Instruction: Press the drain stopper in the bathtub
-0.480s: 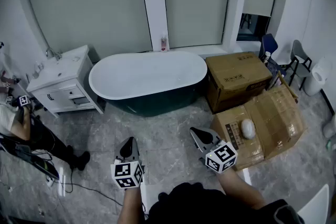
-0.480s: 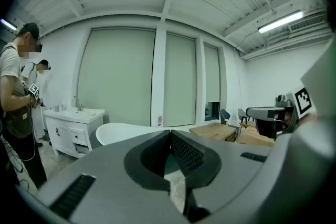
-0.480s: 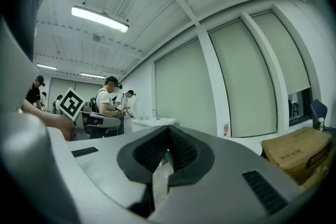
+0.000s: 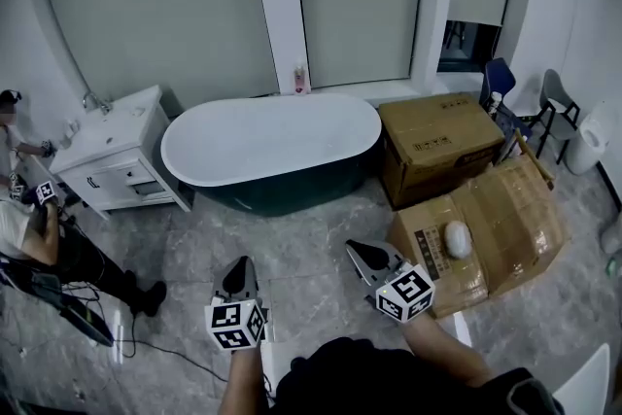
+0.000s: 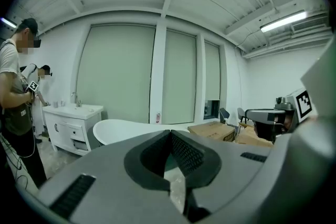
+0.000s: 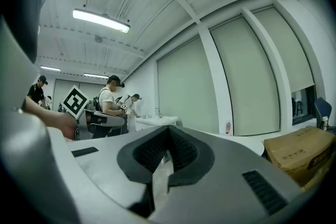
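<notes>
The bathtub (image 4: 272, 143), white inside and dark teal outside, stands against the window wall, some way ahead of both grippers. Its drain stopper does not show in any view. My left gripper (image 4: 239, 267) hovers over the marble floor in front of the tub, jaws closed with nothing between them. My right gripper (image 4: 358, 254) hangs beside it to the right, also shut and empty. In the left gripper view the tub's white rim (image 5: 123, 131) shows just past the closed jaws. In the right gripper view the tub's rim (image 6: 247, 141) lies behind the closed jaws.
A white vanity with a sink (image 4: 115, 151) stands left of the tub. Two cardboard boxes (image 4: 437, 146) (image 4: 491, 226) crowd the tub's right end. A person (image 4: 44, 243) crouches at the left among cables. Chairs (image 4: 554, 107) stand far right. A small bottle (image 4: 300, 79) sits on the sill.
My right gripper has drifted slightly left and away from me. The left gripper has barely moved. A second person has come into view at the far left.
</notes>
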`<move>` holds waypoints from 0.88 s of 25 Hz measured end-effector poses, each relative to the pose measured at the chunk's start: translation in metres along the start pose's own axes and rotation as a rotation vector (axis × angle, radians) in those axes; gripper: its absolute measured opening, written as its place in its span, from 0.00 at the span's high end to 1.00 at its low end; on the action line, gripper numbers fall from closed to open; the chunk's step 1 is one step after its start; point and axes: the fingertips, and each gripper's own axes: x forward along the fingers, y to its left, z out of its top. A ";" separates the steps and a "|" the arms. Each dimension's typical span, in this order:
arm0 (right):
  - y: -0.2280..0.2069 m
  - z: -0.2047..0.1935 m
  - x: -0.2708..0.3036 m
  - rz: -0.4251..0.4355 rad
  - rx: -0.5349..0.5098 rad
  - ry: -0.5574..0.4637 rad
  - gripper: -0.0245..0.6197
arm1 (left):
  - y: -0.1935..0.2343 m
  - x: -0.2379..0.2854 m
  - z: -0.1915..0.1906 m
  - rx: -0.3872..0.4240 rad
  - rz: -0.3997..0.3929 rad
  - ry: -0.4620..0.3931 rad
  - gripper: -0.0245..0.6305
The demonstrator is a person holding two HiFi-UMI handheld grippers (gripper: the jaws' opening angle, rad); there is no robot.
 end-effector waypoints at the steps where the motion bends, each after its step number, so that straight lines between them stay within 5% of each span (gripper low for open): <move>1: -0.005 -0.001 -0.002 -0.004 -0.002 0.004 0.95 | -0.005 0.003 -0.001 -0.003 -0.002 0.004 0.94; 11: -0.055 -0.020 -0.052 -0.012 -0.010 0.076 0.94 | -0.073 0.041 -0.018 -0.045 0.002 0.036 0.94; 16: -0.082 -0.027 -0.075 -0.037 0.026 0.079 0.94 | -0.126 0.065 -0.016 0.009 -0.086 0.050 0.94; 22: -0.117 -0.042 -0.072 -0.080 0.079 0.105 0.94 | -0.125 0.102 -0.014 0.012 -0.103 0.082 0.94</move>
